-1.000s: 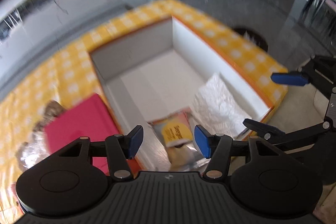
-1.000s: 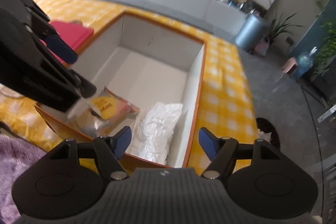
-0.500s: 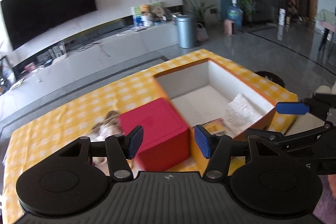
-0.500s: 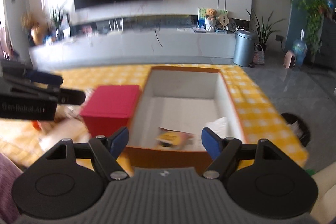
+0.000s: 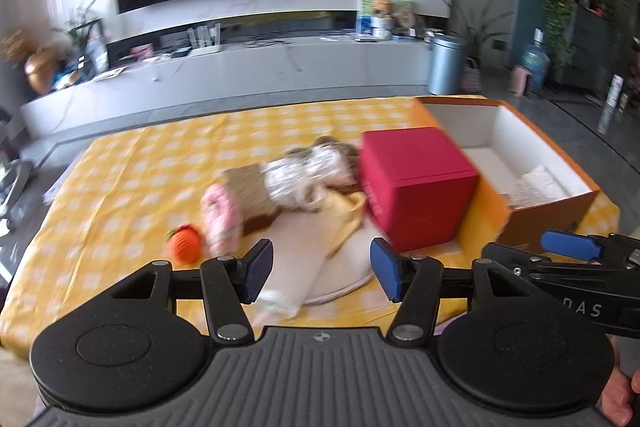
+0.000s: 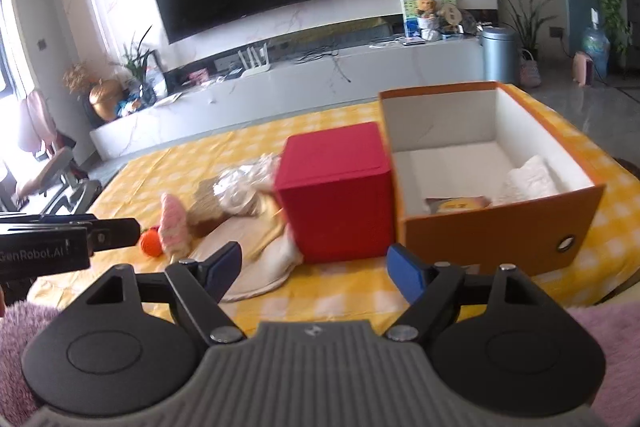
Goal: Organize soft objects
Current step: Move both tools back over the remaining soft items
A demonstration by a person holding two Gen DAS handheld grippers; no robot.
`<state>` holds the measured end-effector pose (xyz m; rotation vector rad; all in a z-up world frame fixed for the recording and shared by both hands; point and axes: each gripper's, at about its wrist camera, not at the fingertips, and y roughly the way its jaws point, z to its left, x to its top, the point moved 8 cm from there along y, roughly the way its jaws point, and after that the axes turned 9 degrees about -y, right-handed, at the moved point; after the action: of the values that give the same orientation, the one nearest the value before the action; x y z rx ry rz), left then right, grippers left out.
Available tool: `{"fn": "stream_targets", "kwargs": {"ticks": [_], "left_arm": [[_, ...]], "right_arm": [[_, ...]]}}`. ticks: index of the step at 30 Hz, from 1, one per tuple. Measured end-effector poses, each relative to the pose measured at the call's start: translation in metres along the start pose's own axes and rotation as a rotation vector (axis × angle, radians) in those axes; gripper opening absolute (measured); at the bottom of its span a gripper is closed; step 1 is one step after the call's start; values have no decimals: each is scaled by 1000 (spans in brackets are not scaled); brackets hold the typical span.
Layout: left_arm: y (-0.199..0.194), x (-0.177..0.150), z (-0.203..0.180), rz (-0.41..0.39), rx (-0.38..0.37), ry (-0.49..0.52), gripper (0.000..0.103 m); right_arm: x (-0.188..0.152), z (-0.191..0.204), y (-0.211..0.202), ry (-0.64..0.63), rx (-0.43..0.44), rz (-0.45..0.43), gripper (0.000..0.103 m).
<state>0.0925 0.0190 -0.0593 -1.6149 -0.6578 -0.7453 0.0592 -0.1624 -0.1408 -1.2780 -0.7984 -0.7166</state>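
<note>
- While both claws hang above the near edge of the yellow-checked desk (image 6: 344, 291), the left claw (image 5: 322, 275) is spread and empty.
- The right claw (image 6: 314, 273) is likewise spread, holding nothing.
- Soft objects (image 5: 288, 191) lie heaped at 12 o'clock of the left claw, touching the red box (image 6: 336, 191).
- At 2 o'clock, the orange box (image 6: 500, 231) holds a white cloth (image 6: 528, 179) and a yellow packet (image 6: 460, 203).
</note>
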Motion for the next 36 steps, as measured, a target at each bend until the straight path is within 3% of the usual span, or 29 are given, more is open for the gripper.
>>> {"fn": "stream_targets", "kwargs": {"ticks": [10,24,33,36], "left_arm": [[-1,-26,69,43,39,-135,66],[40,-32,96,146,21,-211,66],[91,-21,62,216,-49,-31,73],[114,-23,56,263,-44,1,77]], "right_arm": [[-17,37,17,-100,16,39,79],[-32,67,70,-151,67,151,70],[-30,64,118,-151,61,231,57],[-22,58,130,-139,50,221,57]]}}
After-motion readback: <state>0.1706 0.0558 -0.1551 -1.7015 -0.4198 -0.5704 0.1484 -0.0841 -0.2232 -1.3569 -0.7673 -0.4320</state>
